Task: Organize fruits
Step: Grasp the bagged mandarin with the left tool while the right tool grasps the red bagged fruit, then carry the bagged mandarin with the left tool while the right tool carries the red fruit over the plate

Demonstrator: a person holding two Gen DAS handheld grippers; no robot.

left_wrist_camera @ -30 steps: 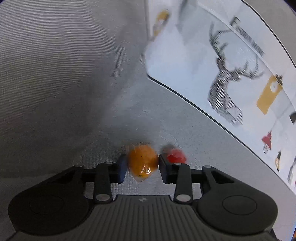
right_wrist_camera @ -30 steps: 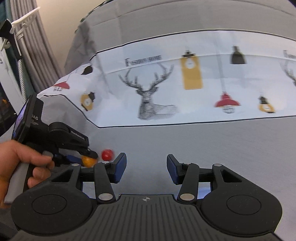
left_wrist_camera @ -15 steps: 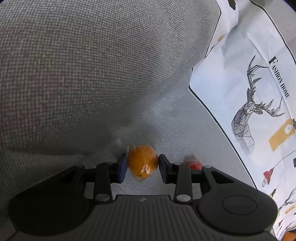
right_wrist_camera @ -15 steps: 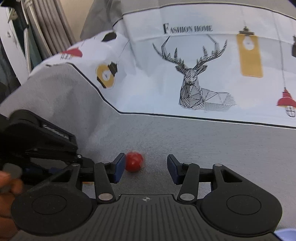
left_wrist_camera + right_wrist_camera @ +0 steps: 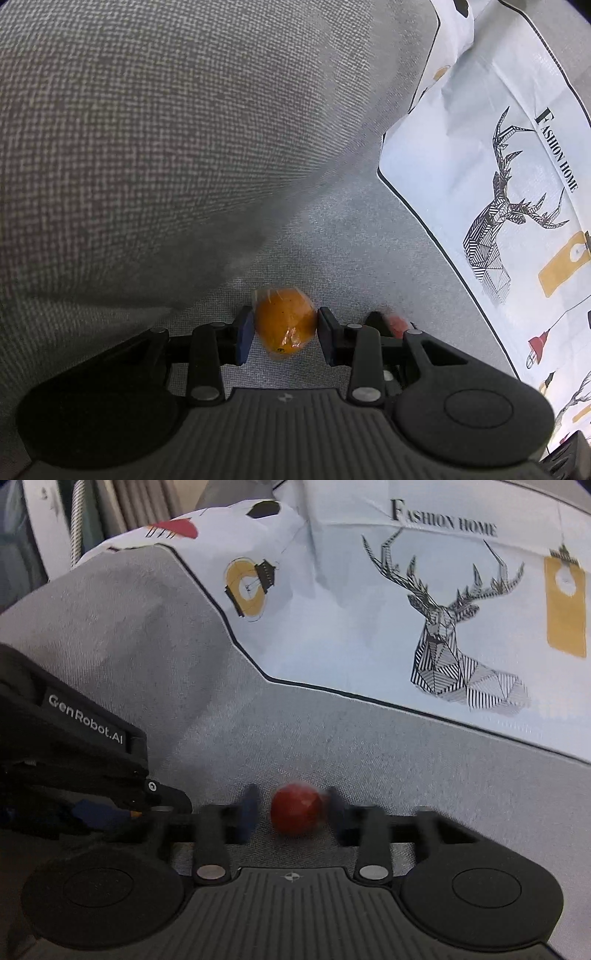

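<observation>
On the grey sofa seat [image 5: 369, 236], the left gripper [image 5: 285, 329] is clenched on a plastic-wrapped orange fruit [image 5: 285, 323], with a grey cushion [image 5: 166, 129] bulging just behind it. Just beside it, the right gripper [image 5: 290, 809] straddles a small red fruit [image 5: 295, 808] on the seat, its fingers blurred, parted, with a gap at the left finger. A white deer-print cloth [image 5: 424, 590] covers the backrest behind, and the left gripper's black body [image 5: 74, 753] crowds the right wrist view's left side.
</observation>
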